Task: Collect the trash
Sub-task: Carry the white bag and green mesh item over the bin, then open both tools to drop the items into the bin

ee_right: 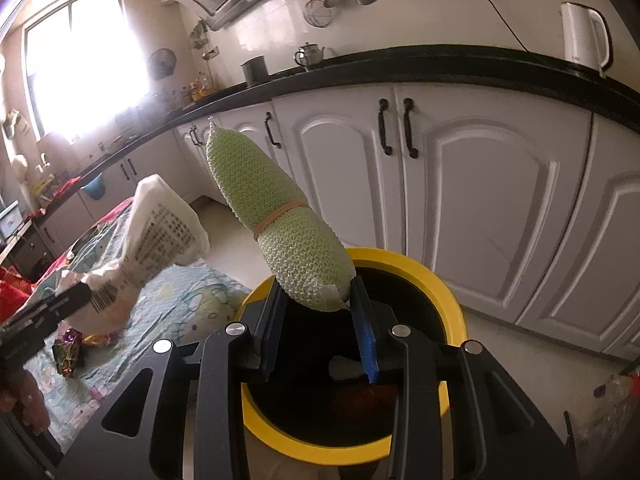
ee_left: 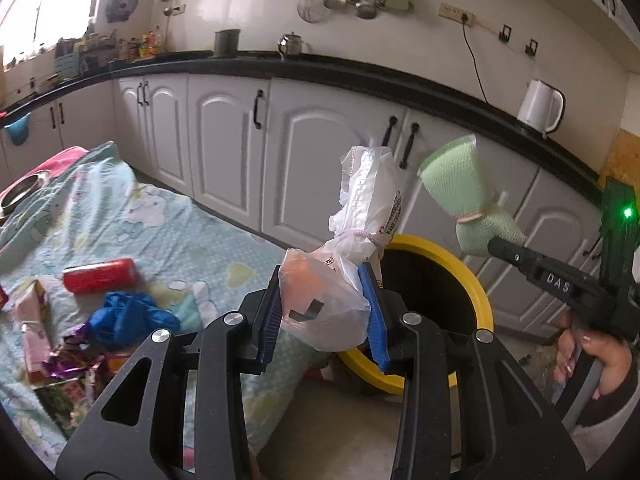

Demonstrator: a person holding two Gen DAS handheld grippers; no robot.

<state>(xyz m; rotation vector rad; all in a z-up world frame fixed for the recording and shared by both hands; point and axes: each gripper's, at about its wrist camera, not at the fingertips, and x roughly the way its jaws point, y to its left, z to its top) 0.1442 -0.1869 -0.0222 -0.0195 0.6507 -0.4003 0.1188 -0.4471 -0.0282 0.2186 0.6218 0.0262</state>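
Over the bin mouth: both grippers hang near a yellow-rimmed bin (ee_right: 452, 312), each carrying one piece of trash.

Left gripper (ee_left: 322, 304): its blue pads are clamped on the bulging lower part of a tied white plastic bag (ee_left: 340, 280); the knotted neck and printed top stand up above the jaws.

Right gripper (ee_right: 320, 312): closed on the lower end of a green foam-net roll (ee_right: 280, 216), which has a rubber band around its middle and leans up and to the left.

Bin: black inside, on the floor beside the cabinets; in the right wrist view the foam-net roll's gripped end is over its opening, and in the left wrist view the bag is at its left rim.

Hand (ee_left: 596, 360): a person's hand grips the right tool's handle, lower right in the left view.

Bedsheet (ee_left: 172, 224): patterned, pale blue, left of the bin.

Trash on the sheet: a red packet (ee_left: 100, 276), a crumpled blue bag (ee_left: 128, 316), a pink carton (ee_left: 34, 320) and shiny wrappers (ee_left: 76, 356).

Background: white cabinets (ee_right: 480, 184), a black counter (ee_left: 360, 68) and a white kettle (ee_left: 540, 106).
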